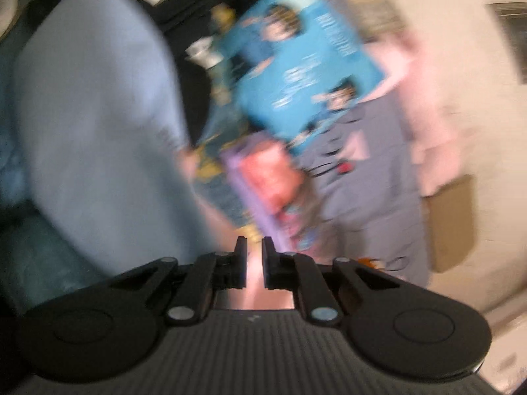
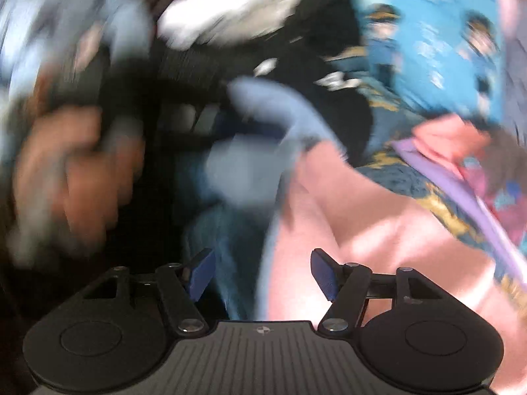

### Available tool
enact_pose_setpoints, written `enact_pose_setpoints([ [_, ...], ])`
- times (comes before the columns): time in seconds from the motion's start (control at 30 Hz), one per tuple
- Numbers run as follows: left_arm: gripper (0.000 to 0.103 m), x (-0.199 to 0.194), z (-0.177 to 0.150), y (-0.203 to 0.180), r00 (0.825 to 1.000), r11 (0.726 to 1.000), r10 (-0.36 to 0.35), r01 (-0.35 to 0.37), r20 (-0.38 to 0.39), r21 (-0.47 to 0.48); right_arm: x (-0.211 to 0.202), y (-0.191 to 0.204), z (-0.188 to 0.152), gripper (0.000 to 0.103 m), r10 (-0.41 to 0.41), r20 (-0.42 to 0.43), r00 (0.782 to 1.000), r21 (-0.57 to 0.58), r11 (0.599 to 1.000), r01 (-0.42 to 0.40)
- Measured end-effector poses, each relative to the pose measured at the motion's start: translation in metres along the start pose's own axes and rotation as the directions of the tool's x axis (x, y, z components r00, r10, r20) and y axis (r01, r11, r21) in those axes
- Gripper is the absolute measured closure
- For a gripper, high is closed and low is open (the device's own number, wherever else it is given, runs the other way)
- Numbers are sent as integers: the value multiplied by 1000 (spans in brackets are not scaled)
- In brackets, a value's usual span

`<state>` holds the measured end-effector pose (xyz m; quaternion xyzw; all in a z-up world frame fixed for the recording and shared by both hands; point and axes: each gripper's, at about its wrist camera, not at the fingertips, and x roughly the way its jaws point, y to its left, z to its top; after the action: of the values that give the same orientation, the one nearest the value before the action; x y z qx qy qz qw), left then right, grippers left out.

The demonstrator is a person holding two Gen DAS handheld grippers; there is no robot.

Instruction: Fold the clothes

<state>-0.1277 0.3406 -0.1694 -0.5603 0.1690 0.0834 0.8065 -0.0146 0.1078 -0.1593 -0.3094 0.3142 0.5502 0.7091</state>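
Observation:
Both views are heavily blurred. A large light blue garment [image 1: 98, 115] stands raised at the left of the left wrist view, its lower edge running down beside my left gripper [image 1: 253, 247]. The jaws there are almost together; only pink shows in the slit, and I cannot make out any cloth pinched. In the right wrist view a fold of the light blue garment [image 2: 243, 164] hangs by the left gripper [image 2: 197, 115], which a hand [image 2: 72, 171] holds. My right gripper [image 2: 262, 273] is open, with nothing between its blue pads [image 2: 201, 273], above teal cloth and pink fabric [image 2: 378, 230].
A bright blue printed item [image 1: 306, 65] lies ahead, over a purple-and-red printed piece [image 1: 263, 177] and a grey-violet garment [image 1: 369, 181]. A pale pink garment [image 1: 425, 115] and a brown box [image 1: 451, 223] are to the right. White cloth [image 2: 230, 10] lies on black fabric [image 2: 296, 49].

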Motion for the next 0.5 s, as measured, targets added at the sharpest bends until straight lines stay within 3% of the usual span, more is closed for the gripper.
enact_pose_setpoints([
  [0.07, 93, -8, 0, 0, 1000, 1000, -15, 15, 11, -6, 9, 16, -4, 44, -72, -37, 997, -96, 993, 68],
  [0.23, 89, -11, 5, 22, 992, 989, 117, -113, 38, -95, 31, 5, 4, 49, -57, -65, 996, 30, 998, 59],
  [0.43, 84, -9, 9, 25, 965, 971, 240, -238, 105, -30, 71, -3, 38, 45, -206, -43, 978, 25, 978, 207],
  [0.5, 81, -11, 9, 27, 957, 964, 264, -263, 120, -21, 83, -6, 48, 45, -206, -41, 978, 30, 978, 207],
])
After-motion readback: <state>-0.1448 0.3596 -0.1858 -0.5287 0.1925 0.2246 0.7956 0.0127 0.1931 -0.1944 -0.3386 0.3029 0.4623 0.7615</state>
